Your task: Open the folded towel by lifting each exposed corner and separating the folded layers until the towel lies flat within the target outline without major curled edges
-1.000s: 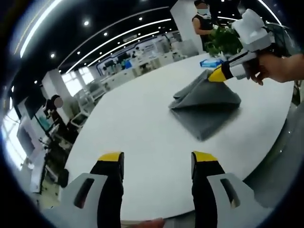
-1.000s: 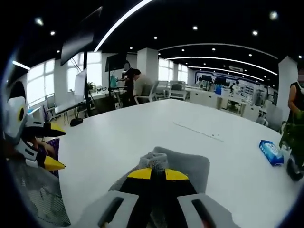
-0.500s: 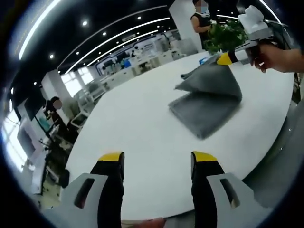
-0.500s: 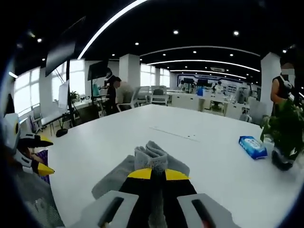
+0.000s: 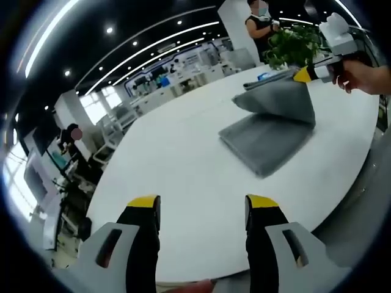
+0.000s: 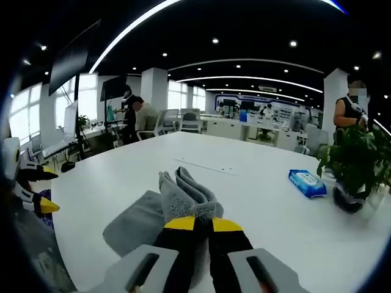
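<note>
On the white table, taken as the landmark for every place below:

Table: the white table [image 5: 183, 165] is broad and round-edged, and its top runs under both grippers.

Towel: the grey towel [image 5: 269, 131] lies on the table's far right part in the left gripper view. Its lower layers rest flat on the tabletop. One upper layer is raised off them by a corner, so the cloth opens like a flap above the table.

Right gripper: the right gripper [image 6: 203, 223] has its yellow-tipped jaws pressed together on the raised towel corner, and bunched cloth stands up between the tips. In the left gripper view it is held by a hand [image 5: 366, 76] above the table's far edge, with the towel hanging from its tip.

Left gripper: the left gripper [image 5: 203, 207] hangs over the table's near edge, well apart from the towel. Its jaws stand wide apart with nothing between them.

Blue packet: a blue packet [image 6: 307, 183] lies on the table to the right of the towel in the right gripper view.

Plant: a green potted plant [image 6: 354, 168] stands near the table's right edge, just beyond the packet.

Marking: a thin line [image 6: 204, 166] on the table past the towel is possibly a tape mark; it is too faint to tell.

Person: a person [image 6: 351, 110] stands behind the plant.
</note>
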`<state>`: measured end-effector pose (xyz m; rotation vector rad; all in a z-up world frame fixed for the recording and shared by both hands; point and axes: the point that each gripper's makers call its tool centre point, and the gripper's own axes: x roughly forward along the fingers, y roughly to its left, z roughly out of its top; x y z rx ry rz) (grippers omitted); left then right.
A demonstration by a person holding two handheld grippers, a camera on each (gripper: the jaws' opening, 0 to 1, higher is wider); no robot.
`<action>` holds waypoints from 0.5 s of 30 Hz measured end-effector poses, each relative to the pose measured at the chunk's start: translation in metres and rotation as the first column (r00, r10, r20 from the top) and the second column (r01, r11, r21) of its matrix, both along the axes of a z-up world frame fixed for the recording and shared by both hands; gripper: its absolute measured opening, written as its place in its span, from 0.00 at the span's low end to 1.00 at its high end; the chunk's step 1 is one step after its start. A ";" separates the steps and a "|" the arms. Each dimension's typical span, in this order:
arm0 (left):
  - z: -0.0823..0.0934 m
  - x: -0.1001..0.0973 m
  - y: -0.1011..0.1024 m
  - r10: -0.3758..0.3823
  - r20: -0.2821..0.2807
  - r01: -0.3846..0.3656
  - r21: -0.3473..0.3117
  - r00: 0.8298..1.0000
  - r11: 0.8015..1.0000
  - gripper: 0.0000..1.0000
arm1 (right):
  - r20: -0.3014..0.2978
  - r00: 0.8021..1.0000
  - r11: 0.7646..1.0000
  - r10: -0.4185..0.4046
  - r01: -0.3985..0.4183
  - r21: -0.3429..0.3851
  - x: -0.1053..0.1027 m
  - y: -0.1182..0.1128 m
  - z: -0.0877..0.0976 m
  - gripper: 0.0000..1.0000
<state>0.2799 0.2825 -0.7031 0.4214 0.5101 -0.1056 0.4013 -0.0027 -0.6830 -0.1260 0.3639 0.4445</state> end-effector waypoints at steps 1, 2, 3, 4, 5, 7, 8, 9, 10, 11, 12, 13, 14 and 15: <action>0.000 0.000 0.000 -0.001 -0.002 0.001 0.002 1.000 1.000 0.56 | 0.000 1.000 1.000 -0.002 0.002 0.000 0.000 -0.001 0.000 0.03; -0.001 0.000 0.000 -0.002 -0.004 0.003 0.005 1.000 1.000 0.56 | 0.000 1.000 1.000 -0.012 0.012 -0.001 0.000 -0.005 0.000 0.03; -0.001 0.000 -0.001 -0.004 -0.005 0.004 0.006 1.000 1.000 0.56 | 0.000 1.000 1.000 -0.018 0.018 -0.001 0.000 -0.007 0.000 0.03; -0.001 0.000 -0.001 -0.004 -0.006 0.004 0.007 1.000 1.000 0.56 | 0.000 1.000 1.000 -0.023 0.023 -0.001 0.000 -0.010 0.000 0.03; -0.001 0.000 -0.001 -0.006 -0.005 0.006 0.008 1.000 1.000 0.56 | 0.000 0.999 0.999 -0.033 0.033 -0.001 0.000 -0.014 -0.001 0.03; -0.001 0.000 -0.001 -0.007 -0.007 0.007 0.011 1.000 1.000 0.55 | -0.001 0.999 0.999 -0.049 0.049 -0.002 0.000 -0.021 -0.002 0.03; -0.001 0.000 -0.001 -0.008 -0.007 0.008 0.011 1.000 1.000 0.55 | -0.003 0.999 0.999 -0.054 0.054 0.000 0.000 -0.024 -0.003 0.03; -0.001 0.000 -0.001 -0.008 -0.008 0.009 0.012 1.000 1.000 0.55 | -0.007 0.998 0.998 -0.060 0.060 0.002 -0.001 -0.027 -0.004 0.03; -0.001 0.000 -0.002 -0.009 -0.009 0.009 0.012 1.000 1.000 0.55 | -0.008 0.998 0.998 -0.065 0.065 0.001 -0.001 -0.029 -0.005 0.03; -0.002 0.000 -0.002 -0.009 -0.010 0.010 0.013 1.000 1.000 0.55 | -0.008 0.998 0.998 -0.069 0.069 -0.001 -0.001 -0.031 -0.006 0.03; -0.002 0.000 -0.002 -0.010 -0.011 0.010 0.014 1.000 1.000 0.55 | -0.007 0.997 0.997 -0.073 0.073 -0.007 -0.001 -0.034 -0.007 0.03; -0.002 0.000 -0.002 -0.011 -0.014 0.011 0.016 1.000 1.000 0.55 | -0.005 0.997 0.997 -0.079 0.079 -0.011 -0.002 -0.037 -0.007 0.03; -0.003 0.000 -0.002 -0.012 -0.016 0.012 0.018 1.000 1.000 0.55 | -0.006 0.997 0.997 -0.082 0.082 -0.012 -0.002 -0.038 -0.008 0.03; -0.003 0.000 -0.002 -0.013 -0.019 0.013 0.020 1.000 1.000 0.55 | -0.008 0.996 0.996 -0.087 0.086 -0.013 -0.002 -0.040 -0.009 0.03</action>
